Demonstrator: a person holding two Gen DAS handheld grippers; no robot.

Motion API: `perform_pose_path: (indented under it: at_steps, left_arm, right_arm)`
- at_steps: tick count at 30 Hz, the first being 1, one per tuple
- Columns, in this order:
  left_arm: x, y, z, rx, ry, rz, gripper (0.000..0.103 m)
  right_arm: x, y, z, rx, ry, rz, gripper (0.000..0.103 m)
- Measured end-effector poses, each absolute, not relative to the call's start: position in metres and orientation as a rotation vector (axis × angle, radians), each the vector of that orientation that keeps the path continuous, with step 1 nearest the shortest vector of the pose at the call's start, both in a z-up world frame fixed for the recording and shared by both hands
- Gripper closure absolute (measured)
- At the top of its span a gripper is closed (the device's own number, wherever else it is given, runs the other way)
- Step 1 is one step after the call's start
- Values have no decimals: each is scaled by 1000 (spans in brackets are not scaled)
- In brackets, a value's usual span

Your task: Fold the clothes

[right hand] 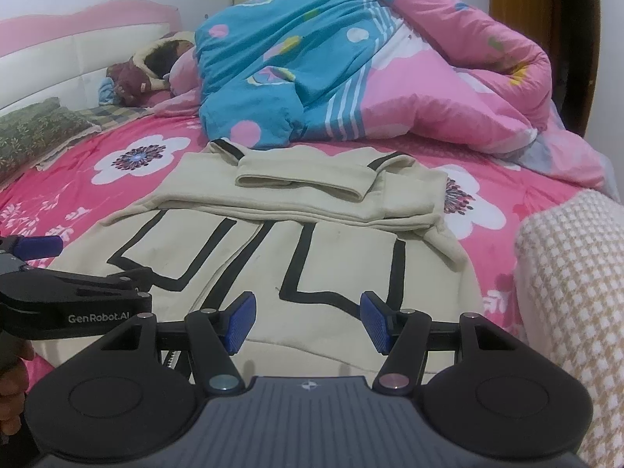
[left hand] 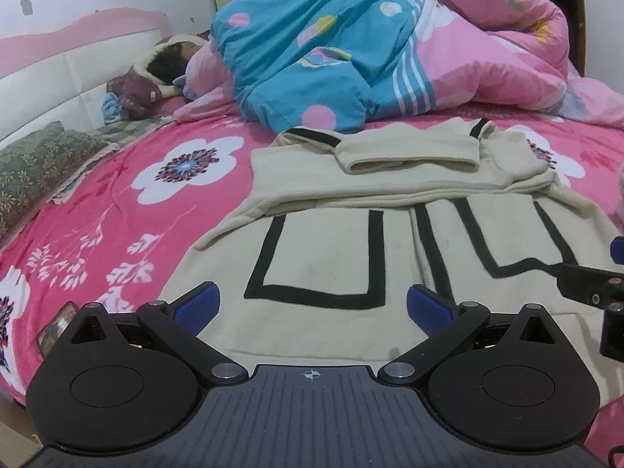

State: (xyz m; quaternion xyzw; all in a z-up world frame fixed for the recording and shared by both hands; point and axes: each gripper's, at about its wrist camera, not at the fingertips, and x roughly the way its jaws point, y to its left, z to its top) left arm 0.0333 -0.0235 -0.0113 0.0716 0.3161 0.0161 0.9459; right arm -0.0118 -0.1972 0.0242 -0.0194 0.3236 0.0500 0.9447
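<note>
Both grippers released: left gripper (left hand: 312, 310), right gripper (right hand: 308, 321). Pinch the cream garment's (right hand: 296, 249) hem just ahead evenly, then fold away.

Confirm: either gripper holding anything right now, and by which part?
Nothing held. The left gripper and right gripper both stand open above the near hem of the cream fleece garment with black stripe trim, pads clear of the fabric.

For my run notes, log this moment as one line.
task: fold clothes | cream jacket flat on bed, sleeves folded in | left gripper open, empty | right gripper open, empty
</note>
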Motion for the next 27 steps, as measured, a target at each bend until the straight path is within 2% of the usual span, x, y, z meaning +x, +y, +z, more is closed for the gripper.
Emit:
perform_pose_path:
  at_steps: [8,13,16,23,27]
  left_arm:
    - [32,-24,-29,178,665,37,0]
    - [29,-17,-54,172,711,22,0]
    - [24,-7,-61,119,698,0,0]
    - [18,13,-55,34,700,-57,0]
    - [5,28,-48,26,654,-76,0]
  right_arm:
    - [-15,-200,10,-41,665,117,37]
    - [-23,-211,-36,-74,712,119,37]
    - [-50,-219,-54,-89,618,152,36]
    - [-77,-232,-34,-78,649,153,37]
    - [-82,-212,-16,-130,597,250,44]
